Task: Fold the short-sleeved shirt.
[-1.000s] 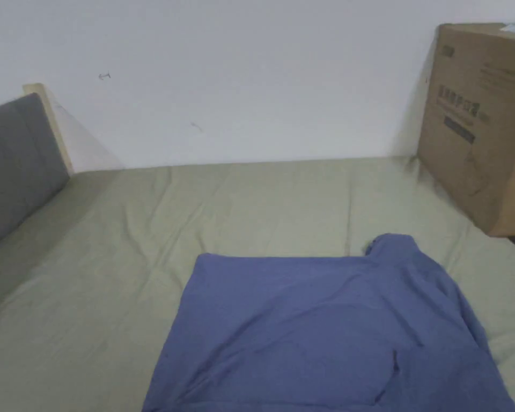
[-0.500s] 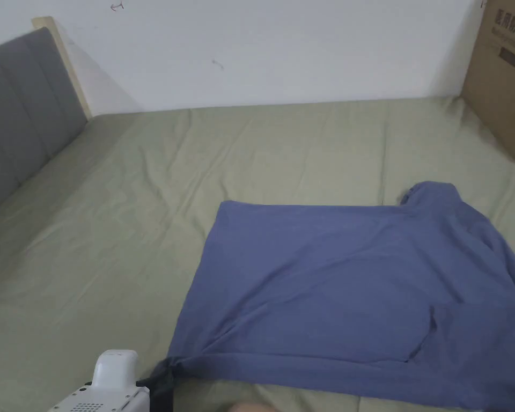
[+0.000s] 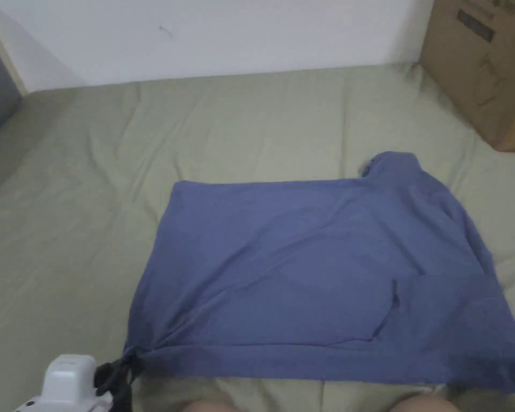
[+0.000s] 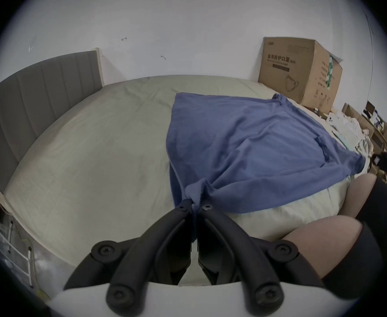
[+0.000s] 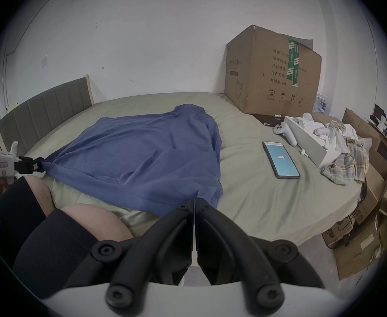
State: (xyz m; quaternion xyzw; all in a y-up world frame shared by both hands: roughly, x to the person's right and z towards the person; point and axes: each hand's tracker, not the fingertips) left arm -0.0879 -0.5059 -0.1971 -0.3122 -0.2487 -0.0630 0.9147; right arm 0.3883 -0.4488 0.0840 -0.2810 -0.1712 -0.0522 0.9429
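A blue short-sleeved shirt (image 3: 304, 268) lies spread on the olive bed sheet (image 3: 79, 214), its near hem along the bed's front edge. My left gripper (image 3: 129, 358) is shut on the shirt's near left corner, and the cloth bunches at its tips (image 4: 194, 207). From the right gripper view that same gripper (image 5: 36, 162) holds the corner at far left. My right gripper (image 5: 193, 204) is shut, with the shirt's (image 5: 142, 152) near right corner drawn down between its tips. One sleeve folds over the shirt's (image 4: 256, 143) right side.
A large cardboard box (image 5: 272, 75) stands at the bed's back right. A phone (image 5: 280, 159), a white tray of controllers (image 5: 313, 139) and crumpled cloth lie right of the shirt. A grey headboard (image 4: 28, 107) bounds the left. The person's knees (image 5: 92, 221) press the front edge.
The head camera has tilted down and shifted, bringing the shirt's near hem and the left gripper into view. The left gripper keeps hold of the corner; the shirt lies much as before.
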